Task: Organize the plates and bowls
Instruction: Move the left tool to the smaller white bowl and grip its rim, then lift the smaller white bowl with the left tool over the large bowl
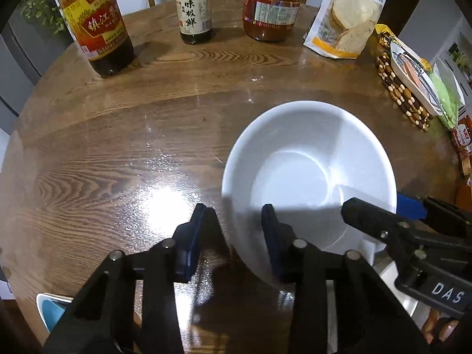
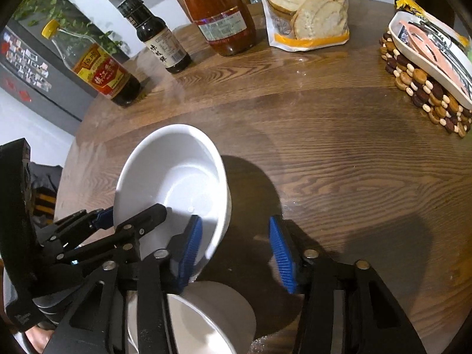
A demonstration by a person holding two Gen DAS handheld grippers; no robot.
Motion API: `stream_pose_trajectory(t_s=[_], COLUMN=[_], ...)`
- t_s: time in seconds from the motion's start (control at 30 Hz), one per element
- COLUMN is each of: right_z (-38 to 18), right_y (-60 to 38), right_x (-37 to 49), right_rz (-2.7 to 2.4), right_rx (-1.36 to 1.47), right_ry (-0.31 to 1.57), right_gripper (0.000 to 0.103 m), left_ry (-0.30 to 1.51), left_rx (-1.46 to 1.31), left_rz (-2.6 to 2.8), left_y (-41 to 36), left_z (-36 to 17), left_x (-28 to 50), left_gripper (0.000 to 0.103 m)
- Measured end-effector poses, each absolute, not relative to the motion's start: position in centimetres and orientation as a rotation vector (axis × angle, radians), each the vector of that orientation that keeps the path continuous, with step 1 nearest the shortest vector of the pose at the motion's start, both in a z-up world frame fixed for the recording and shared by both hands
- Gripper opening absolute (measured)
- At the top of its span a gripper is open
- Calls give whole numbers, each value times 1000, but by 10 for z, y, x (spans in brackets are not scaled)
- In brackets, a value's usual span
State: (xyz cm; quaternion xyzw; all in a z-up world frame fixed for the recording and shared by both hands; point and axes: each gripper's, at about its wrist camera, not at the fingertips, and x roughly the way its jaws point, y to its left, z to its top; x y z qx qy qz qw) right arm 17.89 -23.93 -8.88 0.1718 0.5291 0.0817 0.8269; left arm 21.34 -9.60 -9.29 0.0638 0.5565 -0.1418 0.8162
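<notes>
Our left claw straddles the bowl's near rim, lightly pinching; right claw gapes empty over a second bowl below.

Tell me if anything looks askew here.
The white bowl is tilted, not flat on the table; the left gripper and right gripper both straddle its rim. Nothing looks spilled or broken.
</notes>
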Motion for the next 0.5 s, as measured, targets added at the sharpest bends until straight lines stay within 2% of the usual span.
stream_pose_trajectory(t_s=[0.07, 0.13, 0.2, 0.5], right_z=[-88, -86, -83, -73], right_y=[-237, -233, -227, -217], right_x=[179, 180, 179, 174], right_rz=[178, 172, 174, 164], right_rx=[356, 320, 289, 220], right_ry=[1121, 1111, 1101, 1053], right_gripper=[37, 31, 21, 21], left_ry=[1187, 1187, 1186, 1171], left_rx=[131, 125, 132, 128], left_rz=[-310, -327, -346, -349], left_y=[-98, -101, -107, -106], left_z=[-91, -90, -88, -85], left_x=[214, 215, 214, 215], left_gripper=[34, 25, 17, 17])
